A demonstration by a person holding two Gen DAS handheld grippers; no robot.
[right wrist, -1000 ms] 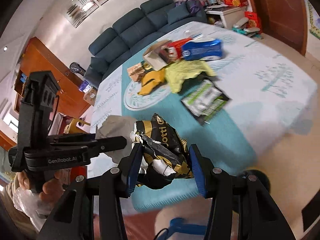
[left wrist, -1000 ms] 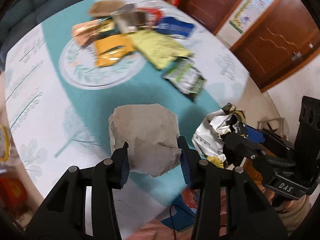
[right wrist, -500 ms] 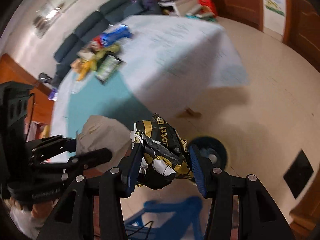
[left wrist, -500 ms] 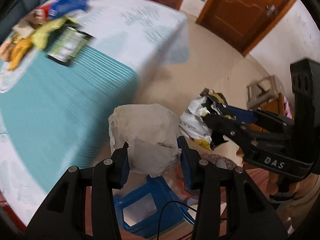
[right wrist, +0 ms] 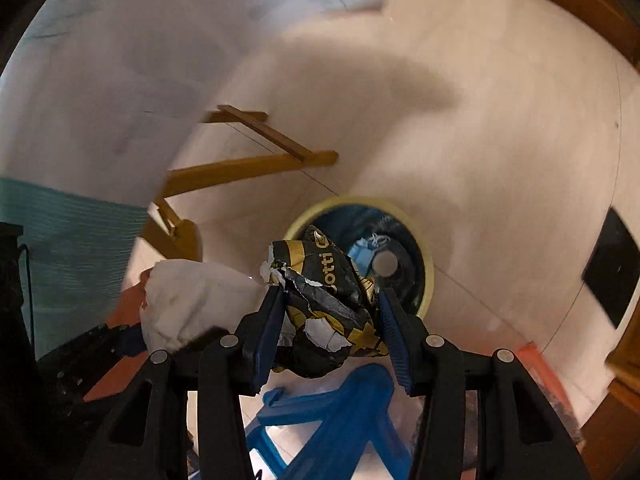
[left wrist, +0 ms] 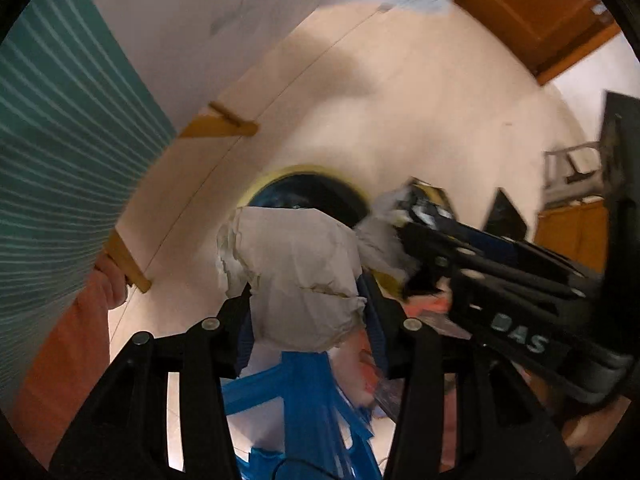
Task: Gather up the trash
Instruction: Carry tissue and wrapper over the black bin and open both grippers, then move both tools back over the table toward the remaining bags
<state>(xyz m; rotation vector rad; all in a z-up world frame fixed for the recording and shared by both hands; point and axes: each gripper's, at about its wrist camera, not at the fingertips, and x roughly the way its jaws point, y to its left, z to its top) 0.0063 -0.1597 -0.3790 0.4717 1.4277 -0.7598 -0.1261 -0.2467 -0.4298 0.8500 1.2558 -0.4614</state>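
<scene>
My left gripper (left wrist: 306,312) is shut on a crumpled grey-brown paper ball (left wrist: 292,276). My right gripper (right wrist: 328,316) is shut on a crumpled black and gold wrapper (right wrist: 324,300). Both are held above the floor, beside the table. A round bin (right wrist: 424,256) with a pale yellow rim and dark liner stands on the floor just beyond both pieces of trash; it holds blue and grey rubbish. In the left wrist view the bin (left wrist: 304,188) shows behind the paper ball, and the right gripper (left wrist: 404,248) comes in from the right with the wrapper. The paper ball (right wrist: 192,300) shows at left in the right wrist view.
The table's teal and white cloth (left wrist: 60,140) hangs at left over wooden legs (right wrist: 240,172). A blue plastic stool (right wrist: 332,420) stands below the grippers. A wooden door (left wrist: 532,12) is at upper right. A black square (right wrist: 610,268) lies on the beige floor.
Both grippers have swung away from the table top and tipped down toward the floor, still holding their trash. The bin has come into view beneath them.
</scene>
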